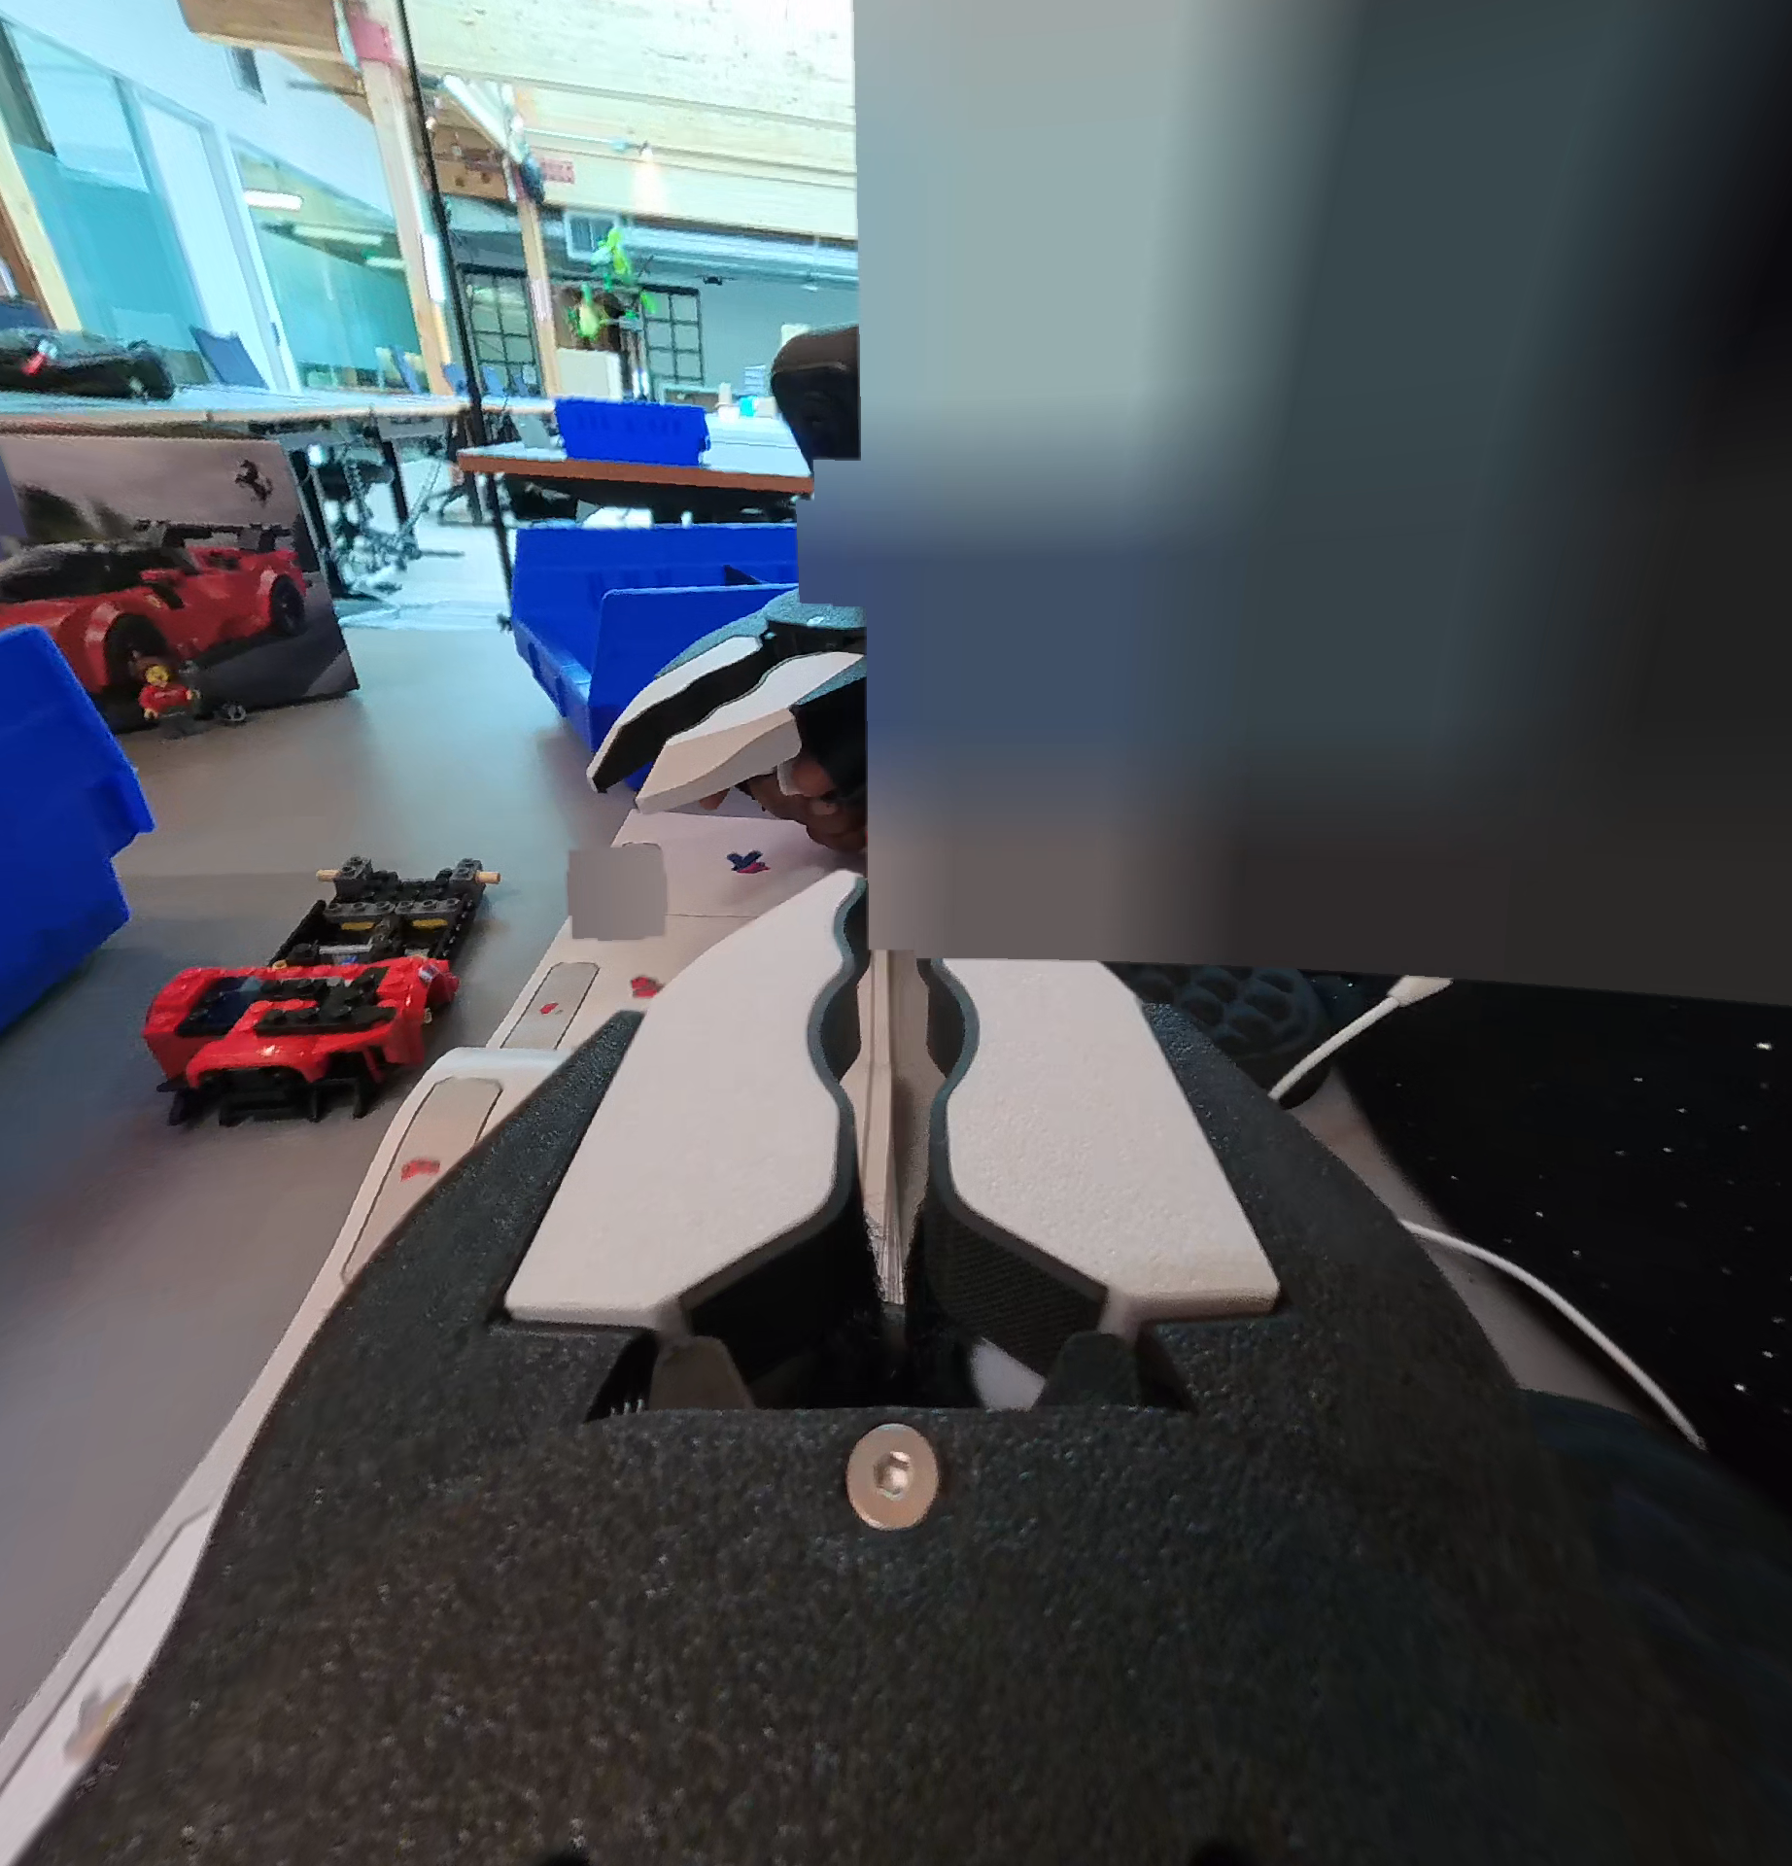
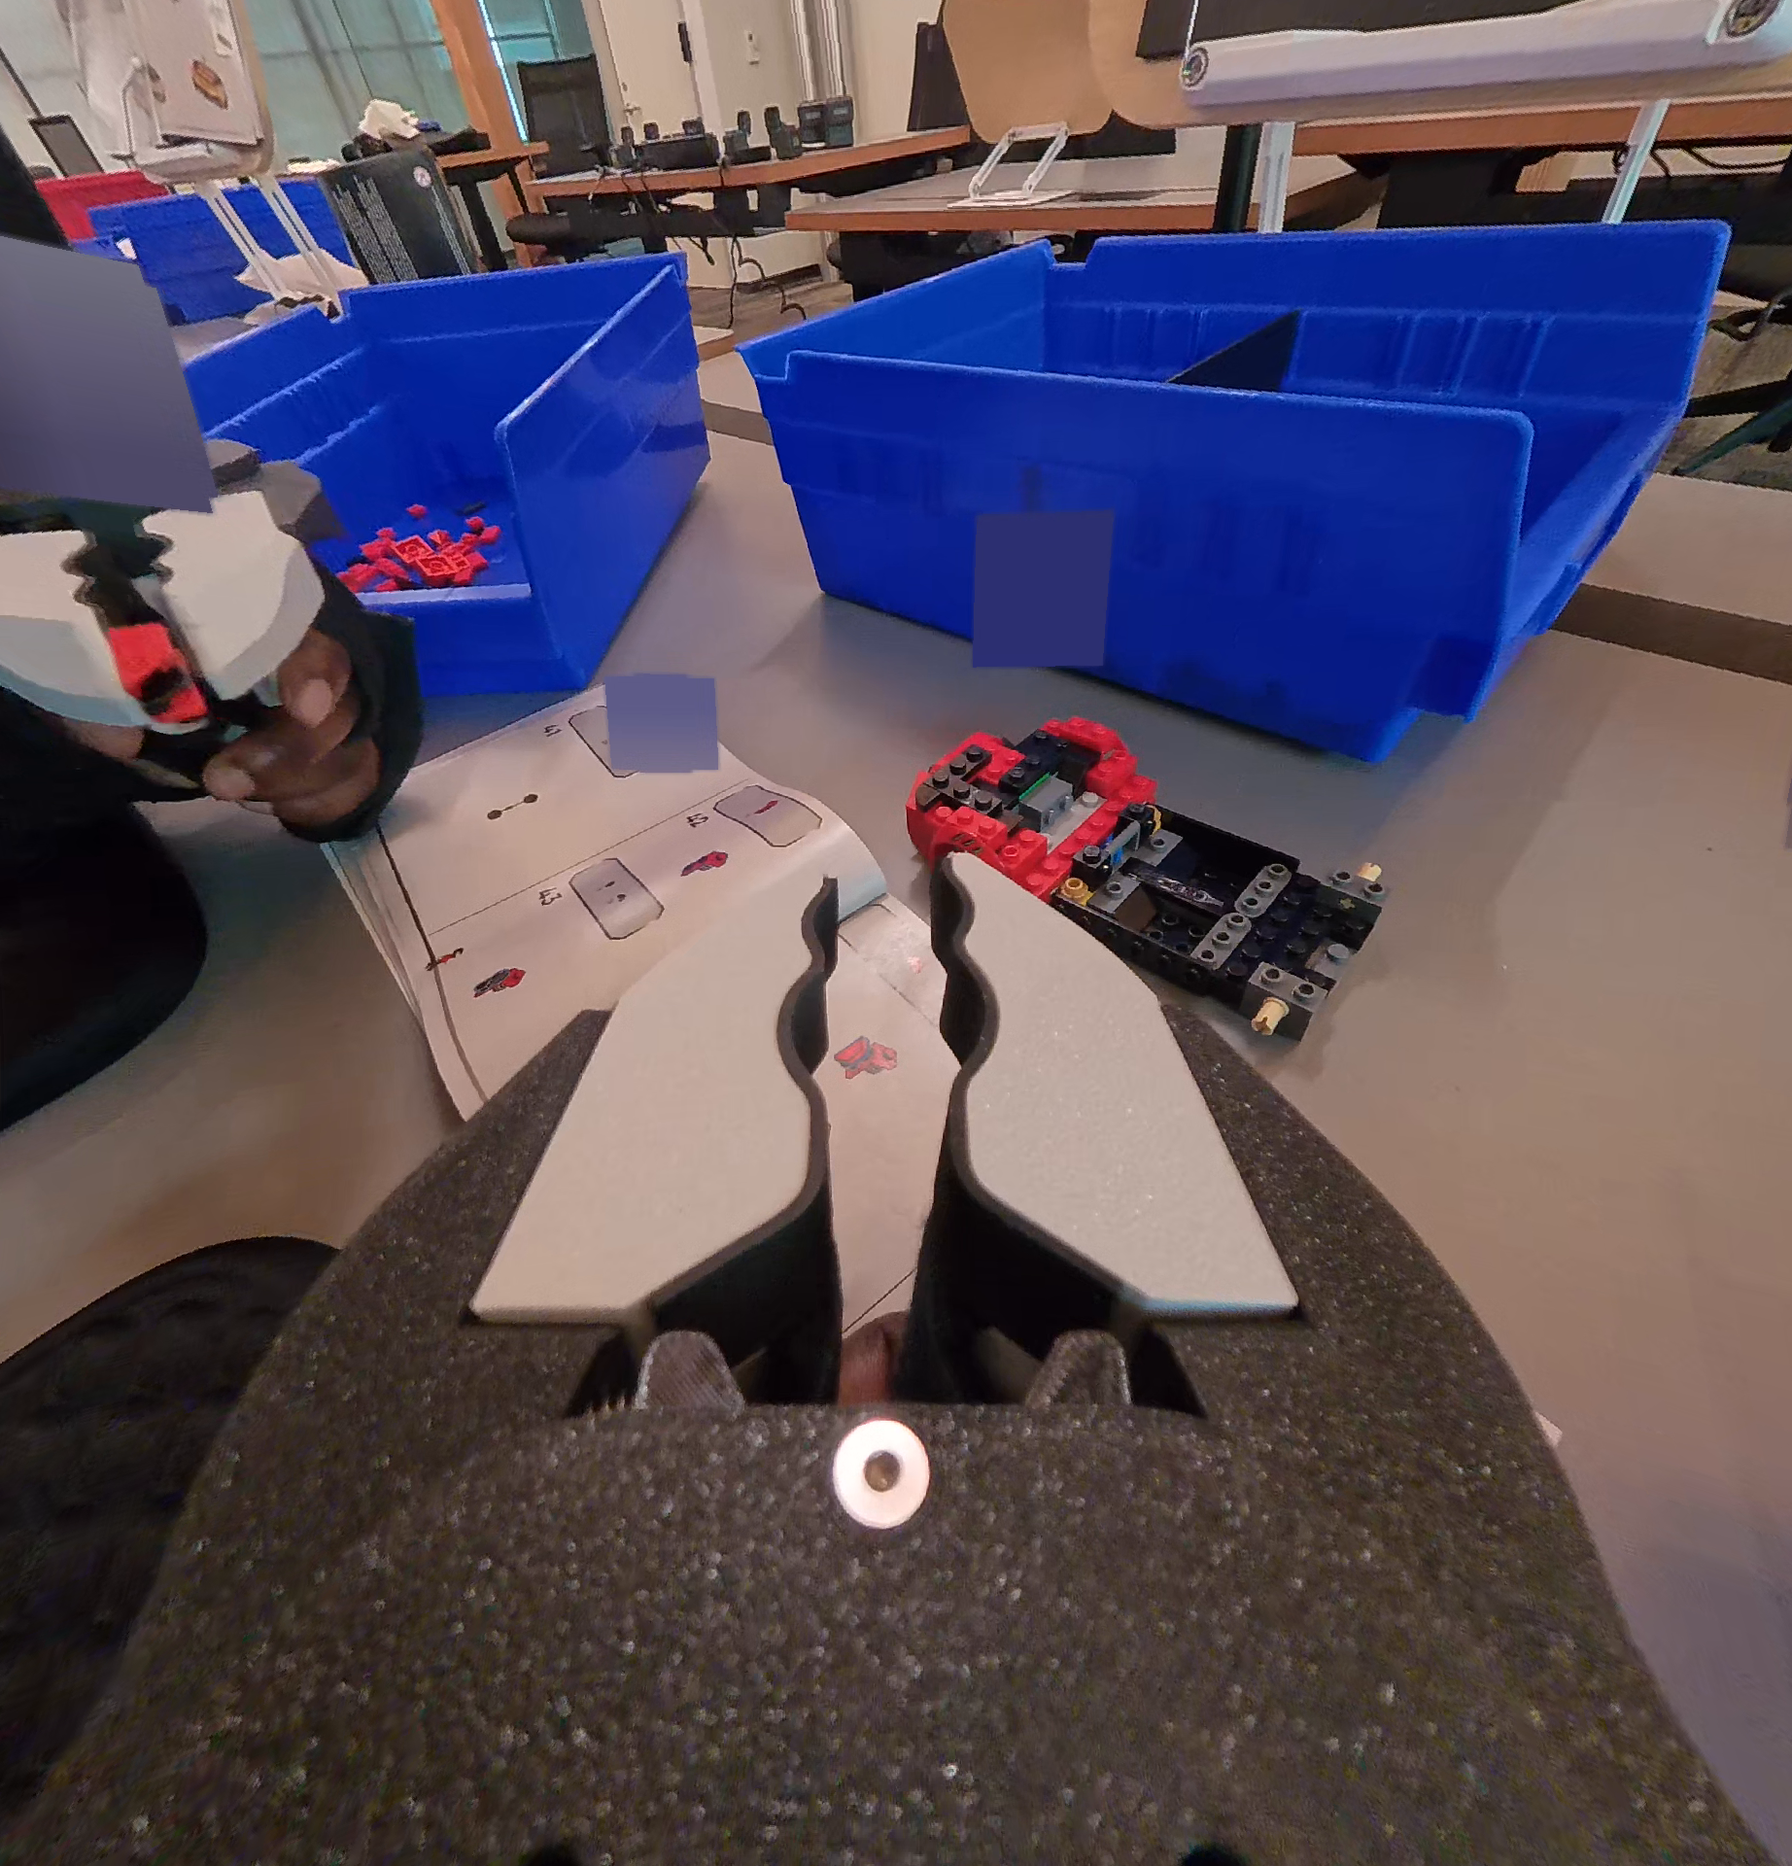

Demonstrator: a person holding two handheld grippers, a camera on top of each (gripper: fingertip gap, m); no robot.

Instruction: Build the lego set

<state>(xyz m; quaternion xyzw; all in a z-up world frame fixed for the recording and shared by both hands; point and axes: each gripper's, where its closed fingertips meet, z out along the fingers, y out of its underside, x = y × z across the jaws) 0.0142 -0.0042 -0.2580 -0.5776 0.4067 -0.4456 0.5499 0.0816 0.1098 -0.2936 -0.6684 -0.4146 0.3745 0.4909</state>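
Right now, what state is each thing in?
Left gripper: fingers shut on red piece.
Right gripper: fingers open, empty.
Lego car: partly built, on table.
Instruction booklet: lying open.
Left blue bin: holds loose red bricks.
Right blue bin: contents hidden.

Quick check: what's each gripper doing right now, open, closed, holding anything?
Left gripper: jaws closed on a red lego piece.
Right gripper: jaws open, empty.

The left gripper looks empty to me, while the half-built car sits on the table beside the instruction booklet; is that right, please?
Not quite: the left gripper is shut on a red brick, as the right wrist view shows. The half-built car does sit on the table beside the instruction booklet.
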